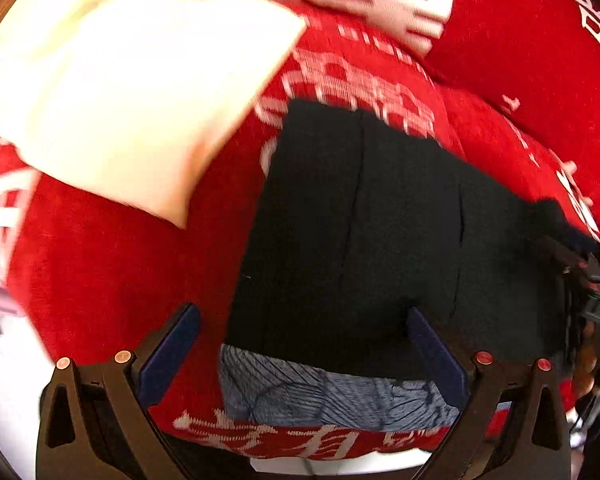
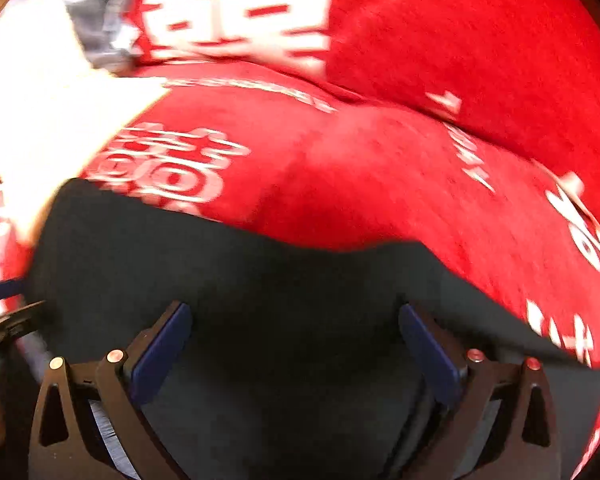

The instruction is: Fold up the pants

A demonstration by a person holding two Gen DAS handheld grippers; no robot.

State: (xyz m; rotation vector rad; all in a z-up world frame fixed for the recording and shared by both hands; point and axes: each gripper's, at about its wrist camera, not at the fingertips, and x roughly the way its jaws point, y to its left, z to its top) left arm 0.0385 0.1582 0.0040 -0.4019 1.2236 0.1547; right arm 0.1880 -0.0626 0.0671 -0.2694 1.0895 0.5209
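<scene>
Black pants lie flat on a red bedspread, folded into a broad dark rectangle with lengthwise creases. A grey-blue patterned band, perhaps the waistband lining, shows at their near edge. My left gripper hovers open over that near edge, its blue pads wide apart with nothing between them. In the right wrist view the same pants fill the lower half. My right gripper is open above the black cloth. The other gripper shows at the pants' right edge.
A cream folded cloth or pillow lies on the bedspread to the upper left of the pants. A red pillow with white characters sits at the far right. White floor shows past the bed's near-left edge. Both views are motion-blurred.
</scene>
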